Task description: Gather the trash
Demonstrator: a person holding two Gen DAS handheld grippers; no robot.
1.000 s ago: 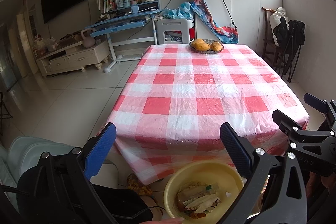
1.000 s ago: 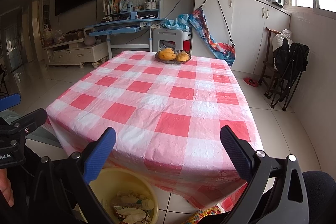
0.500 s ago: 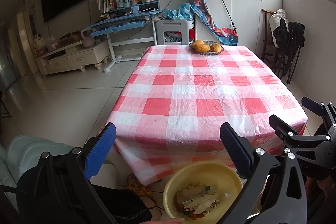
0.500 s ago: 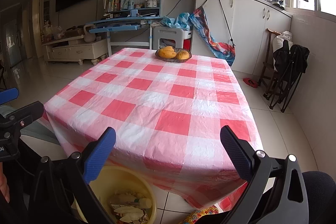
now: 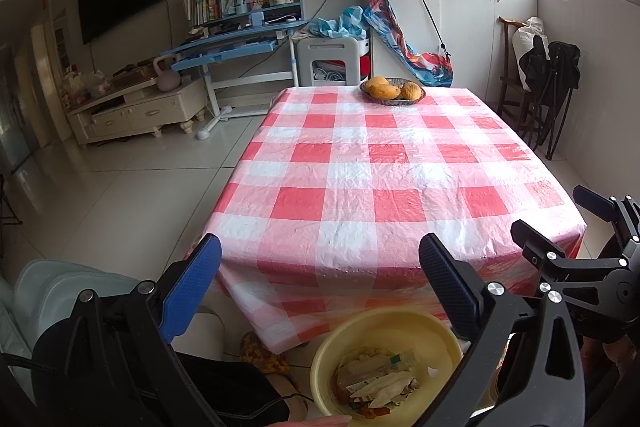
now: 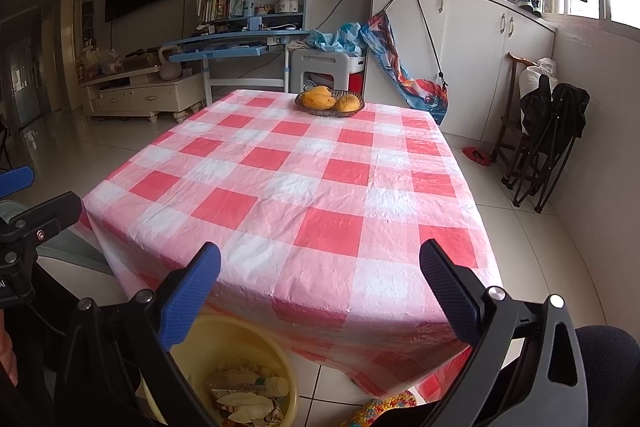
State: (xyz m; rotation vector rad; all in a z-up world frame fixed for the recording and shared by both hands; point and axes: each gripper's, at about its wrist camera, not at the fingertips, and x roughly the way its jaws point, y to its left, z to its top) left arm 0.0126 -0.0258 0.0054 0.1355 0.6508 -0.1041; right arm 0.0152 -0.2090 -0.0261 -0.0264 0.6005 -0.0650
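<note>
Grippers number two, and we hold one in each hand: the left gripper and the right gripper both stand wide apart at the jaws with nothing between the blue-padded fingers. In the left wrist view the right gripper shows again at four o'clock, beside the table's near corner. We count one table, covered by a red-and-white checked plastic tablecloth, which fills the centre of both views. On it, at twelve o'clock in the left view, sits one dark woven shallow basket, and in it we count three yellow-orange mangoes lying against each other; the right view shows only two of them plainly. We count one round pale-yellow plastic basin on the tiled floor, just below the hanging edge of the cloth, at six o'clock in the left view and at seven o'clock in the right view. The collected trash lies inside this basin: crumpled wrappers and paper scraps, and one small clear plastic bottle lying on its side on top of the heap. How many scraps there are we cannot tell. Neither gripper touches the basin or the trash; both hang above it, near the table's front edge.
</note>
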